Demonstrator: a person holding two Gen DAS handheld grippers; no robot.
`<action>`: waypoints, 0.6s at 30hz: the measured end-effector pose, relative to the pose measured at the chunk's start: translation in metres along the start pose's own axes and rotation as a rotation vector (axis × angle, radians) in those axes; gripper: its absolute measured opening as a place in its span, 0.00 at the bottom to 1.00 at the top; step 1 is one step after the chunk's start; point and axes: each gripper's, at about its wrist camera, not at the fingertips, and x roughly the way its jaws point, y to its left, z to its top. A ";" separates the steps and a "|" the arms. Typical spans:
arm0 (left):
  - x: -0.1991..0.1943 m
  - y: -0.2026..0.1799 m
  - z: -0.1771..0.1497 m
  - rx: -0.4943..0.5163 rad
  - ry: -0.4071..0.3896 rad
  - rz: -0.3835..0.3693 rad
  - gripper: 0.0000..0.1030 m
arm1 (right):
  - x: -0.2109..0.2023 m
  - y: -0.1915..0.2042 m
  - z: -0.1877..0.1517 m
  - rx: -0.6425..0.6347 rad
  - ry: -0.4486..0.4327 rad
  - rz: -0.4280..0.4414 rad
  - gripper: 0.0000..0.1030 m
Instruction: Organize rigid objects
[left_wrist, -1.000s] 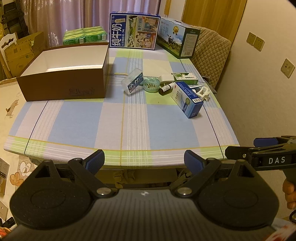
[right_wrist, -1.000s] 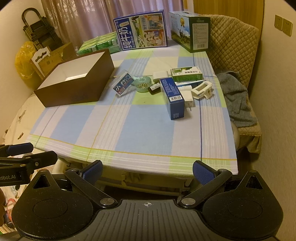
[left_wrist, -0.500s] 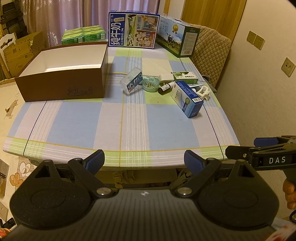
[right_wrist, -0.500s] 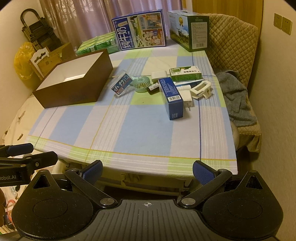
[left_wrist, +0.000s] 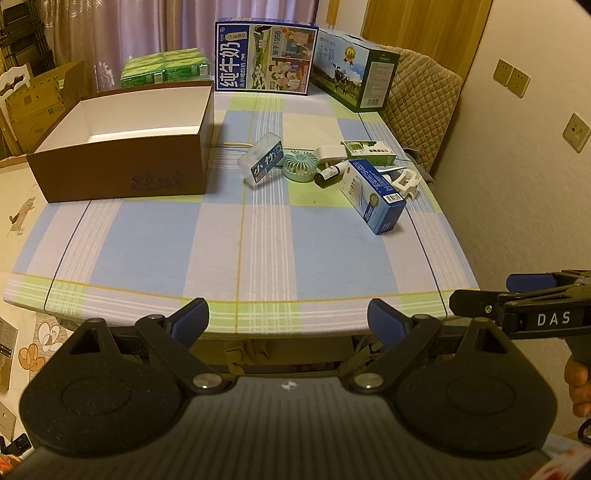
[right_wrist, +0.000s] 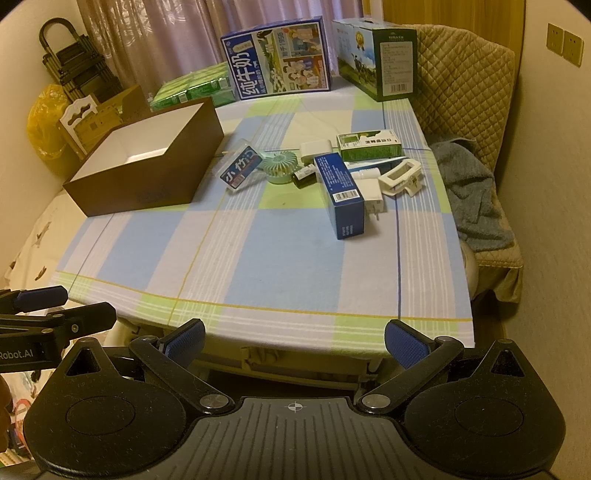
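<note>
Both grippers, left gripper (left_wrist: 289, 320) and right gripper (right_wrist: 294, 339), wide open, empty, off table's near edge; blue carton (right_wrist: 341, 191) near right edge likely light, stiff: grip long sides.

On the table (left_wrist: 258, 251), the box (left_wrist: 122, 155) sits at the left. Right of it lie a case (left_wrist: 261, 165), a fan (left_wrist: 300, 166), a bottle (left_wrist: 330, 173) and a carton (left_wrist: 373, 195). Two milk cases (left_wrist: 264, 57) stand behind, at the far edge.
</note>
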 end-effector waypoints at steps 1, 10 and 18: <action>0.001 -0.001 0.001 0.000 0.001 0.000 0.88 | 0.001 0.000 0.000 0.000 0.001 0.000 0.98; 0.002 -0.001 0.002 0.000 0.003 0.001 0.88 | 0.002 -0.003 0.002 0.000 0.003 0.003 0.98; 0.002 -0.001 0.003 0.001 0.003 0.001 0.88 | 0.004 -0.007 0.006 -0.001 0.004 0.008 0.98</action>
